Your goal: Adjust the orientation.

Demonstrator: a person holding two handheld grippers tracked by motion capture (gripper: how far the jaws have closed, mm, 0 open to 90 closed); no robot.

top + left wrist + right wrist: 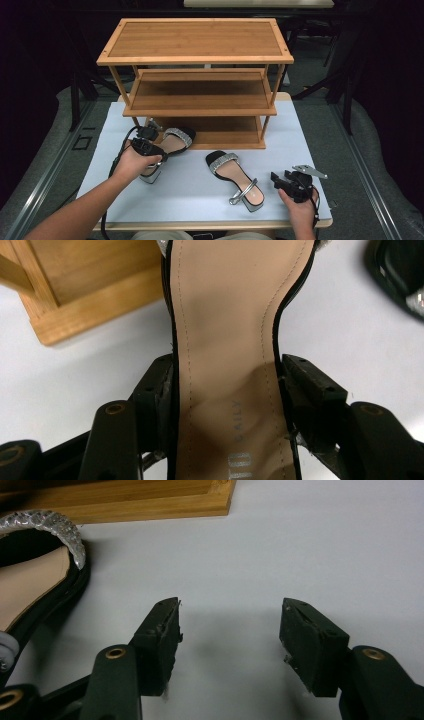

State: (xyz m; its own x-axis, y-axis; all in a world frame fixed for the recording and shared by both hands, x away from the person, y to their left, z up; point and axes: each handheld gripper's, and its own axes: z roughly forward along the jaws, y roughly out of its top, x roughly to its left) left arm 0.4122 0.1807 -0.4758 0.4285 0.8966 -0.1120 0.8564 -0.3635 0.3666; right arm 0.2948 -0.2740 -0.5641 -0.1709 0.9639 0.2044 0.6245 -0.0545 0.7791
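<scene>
a: what's the left gripper [148,148] doing?
b: its jaws are clamped across the sides of the left sandal [167,145], which lies on the white table [200,192] just before the wooden rack [197,75].
a: and rightwards?
b: the other sandal [235,179] lies mid-table, untouched. the right gripper [282,181] sits beside it, jaws apart, holding nothing.

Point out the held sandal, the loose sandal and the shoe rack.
held sandal [225,340], left gripper view, tan insole.
loose sandal [234,176], high view, tan insole at mid-foot.
shoe rack [195,39], high view, top shelf board.
</scene>
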